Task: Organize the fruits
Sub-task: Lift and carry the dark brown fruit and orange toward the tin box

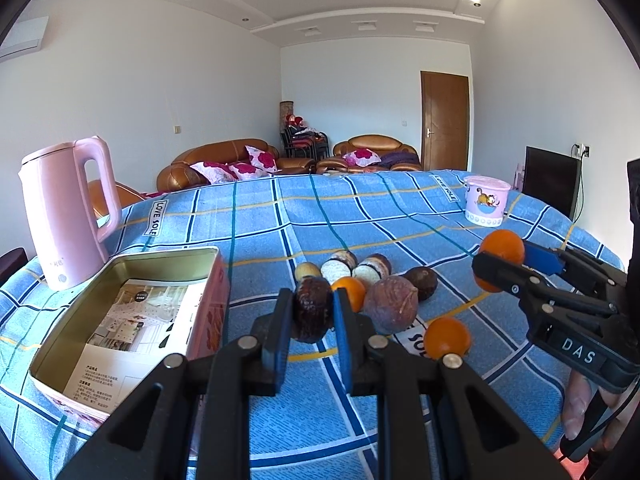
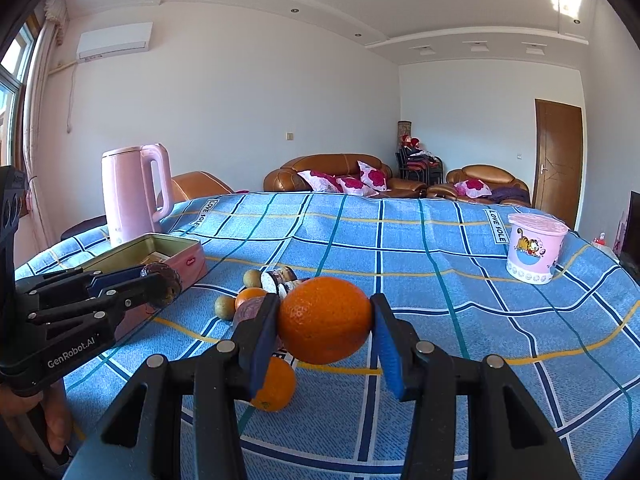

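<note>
Left gripper [image 1: 311, 314] jaws pinching dark fruit [image 1: 312, 312]; right gripper [image 2: 325, 322] jaws pinching orange [image 2: 325, 320].

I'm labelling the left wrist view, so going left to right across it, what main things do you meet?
Pink kettle → open tin box → dark fruit in the left tool → orange lying on the cloth → orange held in the right tool.

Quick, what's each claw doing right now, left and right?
Left claw: closed on a dark brown fruit.
Right claw: closed on an orange.
</note>
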A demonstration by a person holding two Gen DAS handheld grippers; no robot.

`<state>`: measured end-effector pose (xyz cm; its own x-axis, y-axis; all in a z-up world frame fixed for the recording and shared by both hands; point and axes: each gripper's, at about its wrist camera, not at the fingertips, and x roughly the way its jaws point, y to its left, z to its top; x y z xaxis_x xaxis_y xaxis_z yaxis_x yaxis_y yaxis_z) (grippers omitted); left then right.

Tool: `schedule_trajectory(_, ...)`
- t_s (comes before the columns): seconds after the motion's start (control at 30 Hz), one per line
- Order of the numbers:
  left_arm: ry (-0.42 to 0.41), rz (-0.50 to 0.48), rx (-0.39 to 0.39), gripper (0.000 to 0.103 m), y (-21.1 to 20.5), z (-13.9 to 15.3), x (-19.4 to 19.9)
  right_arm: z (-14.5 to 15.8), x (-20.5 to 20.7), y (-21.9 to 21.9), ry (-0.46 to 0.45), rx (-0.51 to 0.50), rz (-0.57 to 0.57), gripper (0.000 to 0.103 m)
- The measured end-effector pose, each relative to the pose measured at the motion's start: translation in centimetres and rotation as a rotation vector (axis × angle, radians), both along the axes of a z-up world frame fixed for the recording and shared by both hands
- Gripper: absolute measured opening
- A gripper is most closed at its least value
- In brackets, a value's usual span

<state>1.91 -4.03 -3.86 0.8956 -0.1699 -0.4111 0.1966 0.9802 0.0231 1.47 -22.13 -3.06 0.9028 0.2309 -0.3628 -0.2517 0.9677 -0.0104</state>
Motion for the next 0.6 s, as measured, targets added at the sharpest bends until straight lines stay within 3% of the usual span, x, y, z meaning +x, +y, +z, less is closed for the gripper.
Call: schedule_trajectory(0.6, -0.04, 0.008, 0.01, 0.021, -0.16, 0.15, -0.52, 0.22, -0.83, -0.11, -0.058, -0.005, -0.001, 0.048)
